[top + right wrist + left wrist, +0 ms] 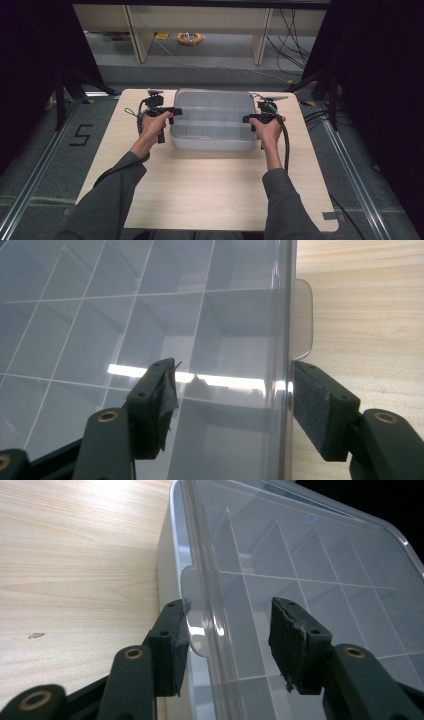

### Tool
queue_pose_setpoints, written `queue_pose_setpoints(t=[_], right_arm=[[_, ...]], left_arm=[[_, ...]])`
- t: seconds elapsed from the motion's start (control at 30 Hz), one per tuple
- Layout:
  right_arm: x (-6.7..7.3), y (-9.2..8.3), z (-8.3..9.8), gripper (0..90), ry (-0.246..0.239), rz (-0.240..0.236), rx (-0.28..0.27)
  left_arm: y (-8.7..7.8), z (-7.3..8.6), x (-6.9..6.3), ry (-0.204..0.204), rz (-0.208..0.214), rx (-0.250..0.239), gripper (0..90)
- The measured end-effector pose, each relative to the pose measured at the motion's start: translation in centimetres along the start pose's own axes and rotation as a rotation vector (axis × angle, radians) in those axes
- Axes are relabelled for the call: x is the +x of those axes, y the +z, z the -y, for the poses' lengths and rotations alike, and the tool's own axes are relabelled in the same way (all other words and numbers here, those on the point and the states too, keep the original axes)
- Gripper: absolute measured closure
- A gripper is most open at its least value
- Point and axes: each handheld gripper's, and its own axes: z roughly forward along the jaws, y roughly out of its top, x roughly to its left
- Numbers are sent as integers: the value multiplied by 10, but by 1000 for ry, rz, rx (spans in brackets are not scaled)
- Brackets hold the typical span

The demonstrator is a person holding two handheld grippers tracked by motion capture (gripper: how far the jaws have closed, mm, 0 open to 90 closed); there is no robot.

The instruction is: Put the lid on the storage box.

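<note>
The person's grey sleeves come in low over the near edge of the light wooden table (210,190), forearms angled out to either side of a clear plastic compartment box (212,122) that sits toward the far half of the tabletop. The left hand (152,126) brings the left gripper (227,630) up against the box's left end; in the left gripper view its jaws stand apart, one black pad on the outside by a small latch tab (192,615) on the side wall, the other resting over the transparent lid, with the rim between them and not squeezed. The right hand (269,131) does the mirror of that with the right gripper (232,400): jaws spread, one pad above the lid, the other just outside the edge below the right latch tab (302,320), again straddling the rim without clamping it. Through the closed lid the white dividers of the compartments show. Beyond the table's far edge lies grey floor, then pale cabinet legs (137,40), loose cables and a yellow roll (189,38) on the ground
</note>
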Motion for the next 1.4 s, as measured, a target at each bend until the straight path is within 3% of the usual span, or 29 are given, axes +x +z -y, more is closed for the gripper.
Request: queue_pose_setpoints(t=[0.13, 0.17, 0.2, 0.23, 0.37, 0.47, 0.5, 0.53, 0.6, 0.63, 0.77, 0.87, 0.93, 0.97, 1.0, 1.1, 1.13, 1.17, 1.2, 1.23, 1.27, 1.3, 1.37, 1.4], right_arm=[[2, -1, 0, 382, 15, 0, 14], [1, 0, 0, 382, -10, 14, 6], [-3, 1, -1, 384, -64, 17, -5], [-4, 2, -1, 384, -73, 2, -21], [-3, 3, 0, 379, -49, 16, -23], [1, 2, 1, 365, -32, 1, -20], [1, 1, 0, 361, -66, 22, -1], [2, 0, 1, 362, -35, 4, 0], [3, 0, 1, 364, -18, 12, 6], [-2, 1, 1, 366, -67, 27, -4], [-1, 2, 1, 357, -68, 19, -9], [4, 1, 0, 331, -42, 13, 14], [2, 6, -2, 302, -135, 46, -40], [4, 6, -2, 296, -123, 39, -20], [1, 7, -3, 291, -165, 42, -35], [3, 6, -2, 282, -148, 35, -20], [2, 7, -2, 268, -178, 33, -20], [7, 7, 0, 243, -129, 29, 8], [2, 7, -2, 253, -193, 34, -5], [2, 7, -2, 253, -193, 34, -5], [1, 6, -2, 288, -184, 32, -7], [1, 4, -2, 338, -126, 21, -7], [-9, -2, -5, 431, -125, 5, -23], [-9, -2, -5, 431, -125, 5, -23]], left_arm=[[1, 2, 3, 14, -26, 19, 510], [2, 4, 3, 32, -49, 14, 538], [3, 5, 4, 36, -46, 8, 556], [3, 4, 5, 31, -38, 16, 555], [2, 3, 5, 35, -36, 27, 551], [2, 3, 8, 22, -18, 41, 535], [3, 3, 9, 0, -5, 42, 535], [4, 4, 11, -30, 15, 45, 526], [4, 4, 11, -29, 18, 46, 522], [4, 4, 11, -28, 18, 47, 520], [5, 3, 10, -42, 23, 53, 511], [6, 2, 10, -51, 22, 38, 513], [6, 1, 12, -70, 30, 36, 524], [7, 1, 13, -72, 31, 35, 526], [7, 1, 13, -74, 32, 32, 529], [7, 1, 14, -87, 40, 23, 530], [7, 1, 15, -91, 45, 25, 530], [6, 1, 16, -94, 50, 25, 534], [6, 1, 17, -101, 49, 25, 533], [6, 1, 17, -101, 49, 25, 532], [5, 1, 17, -101, 42, 27, 532], [5, 1, 17, -98, 41, 29, 532], [4, 1, 19, -101, 45, 39, 536], [4, 1, 19, -101, 45, 39, 536]])
